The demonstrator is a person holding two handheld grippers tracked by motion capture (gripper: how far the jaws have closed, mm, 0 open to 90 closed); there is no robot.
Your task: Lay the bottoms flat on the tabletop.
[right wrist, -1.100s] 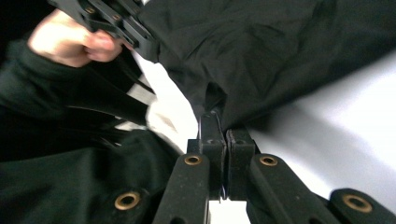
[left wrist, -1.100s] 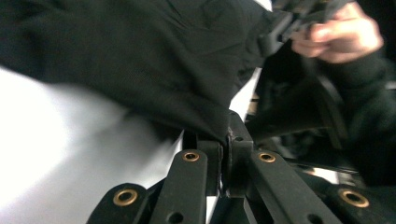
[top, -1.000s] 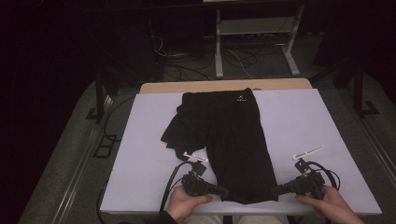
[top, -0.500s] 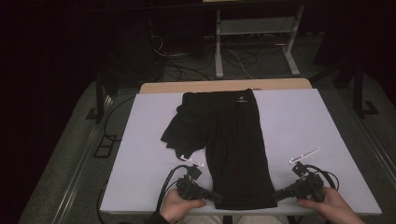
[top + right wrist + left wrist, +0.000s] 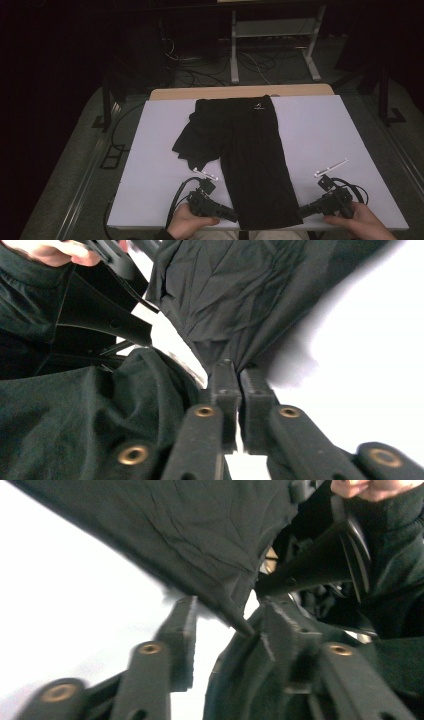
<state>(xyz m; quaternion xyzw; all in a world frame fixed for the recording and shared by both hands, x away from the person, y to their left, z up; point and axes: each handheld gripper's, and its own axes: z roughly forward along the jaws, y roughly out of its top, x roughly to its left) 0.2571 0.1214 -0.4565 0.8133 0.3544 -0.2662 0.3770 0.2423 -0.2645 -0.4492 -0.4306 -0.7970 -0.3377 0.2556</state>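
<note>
A black garment (image 5: pixel 250 150) lies lengthwise on the white table (image 5: pixel 150 150), one leg folded over at its left. My left gripper (image 5: pixel 234 216) is at the near left hem corner. Its jaws have just been opening and stand apart in the left gripper view (image 5: pixel 227 610), with the cloth corner (image 5: pixel 235 617) loose between them. My right gripper (image 5: pixel 301 212) is at the near right hem corner. In the right gripper view (image 5: pixel 235 367) its jaws have just eased open a little, but the pads still pinch the black cloth (image 5: pixel 240 295) at their tips.
The near table edge runs just under both hands. A wooden desk edge (image 5: pixel 240 92) shows behind the white top. Beyond it stand a metal frame (image 5: pixel 275 40) and cables on the floor. Bare white surface lies on both sides of the garment.
The left gripper has slid a little toward the near table edge at the hem corner. The right hand has stayed where it was. The garment lies as before.
</note>
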